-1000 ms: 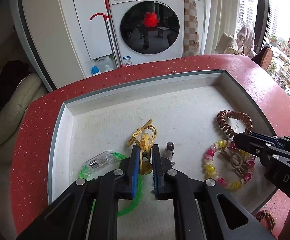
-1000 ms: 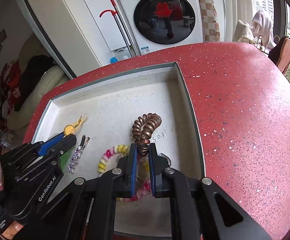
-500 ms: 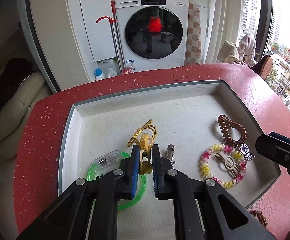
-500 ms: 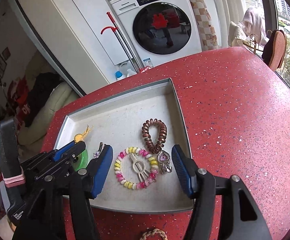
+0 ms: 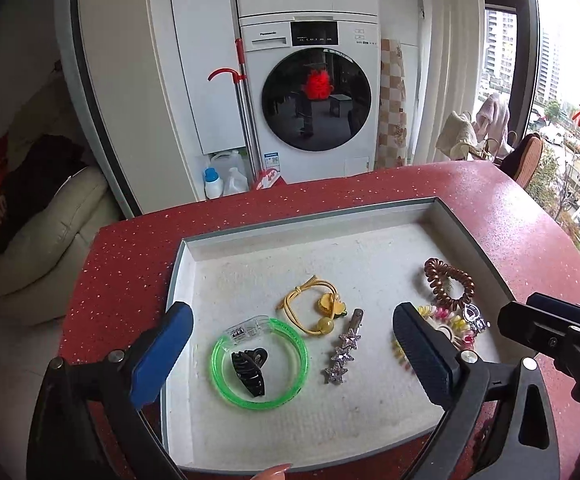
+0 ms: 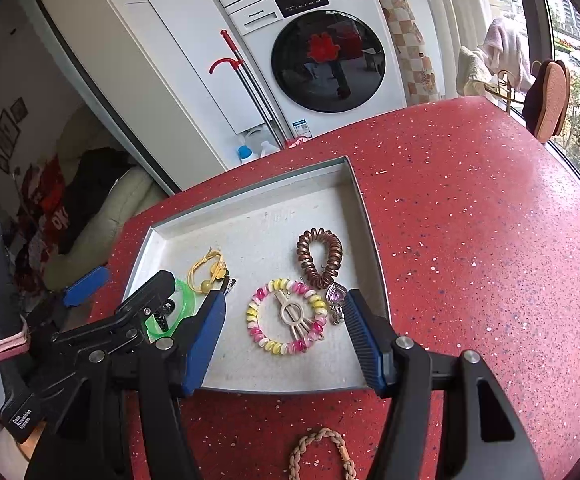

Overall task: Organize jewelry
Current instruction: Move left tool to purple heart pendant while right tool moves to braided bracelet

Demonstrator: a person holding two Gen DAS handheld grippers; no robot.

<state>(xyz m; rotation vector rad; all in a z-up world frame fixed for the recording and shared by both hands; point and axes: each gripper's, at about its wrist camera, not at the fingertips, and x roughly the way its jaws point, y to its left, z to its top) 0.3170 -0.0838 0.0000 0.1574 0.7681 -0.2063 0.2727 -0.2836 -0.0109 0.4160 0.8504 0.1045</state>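
- So both drops just happened. The left hand-held gripper [image 5: 290,344] had been pinched on the yellow hair tie [image 5: 314,309] half a second ago; its jaws have just swung wide apart, nothing between them, and the tie now lies loose on the tray [image 5: 290,216] floor.
- Same deal on the right: the right hand-held gripper [image 6: 284,336] was clamped on the brown coil hair tie [image 6: 319,258] a second back. Its jaws opened and now stand apart with no grip on anything. The coil sits flat near the tray's right wall.
- Both views have pulled up and back since then, so more of the tray shows.
- Everything in the tray: green bangle [image 5: 260,362] with a black claw clip [image 5: 250,368] inside it, star barrette [image 5: 343,346] beside the yellow tie, beaded bracelet [image 6: 286,316] just below the coil, with a small purple charm [image 6: 335,294] next to it.
- One braided bracelet [image 6: 321,454] is still out on the red surface [image 6: 469,240], in front of the tray. My guess is that's the next pickup, probably for the right side.
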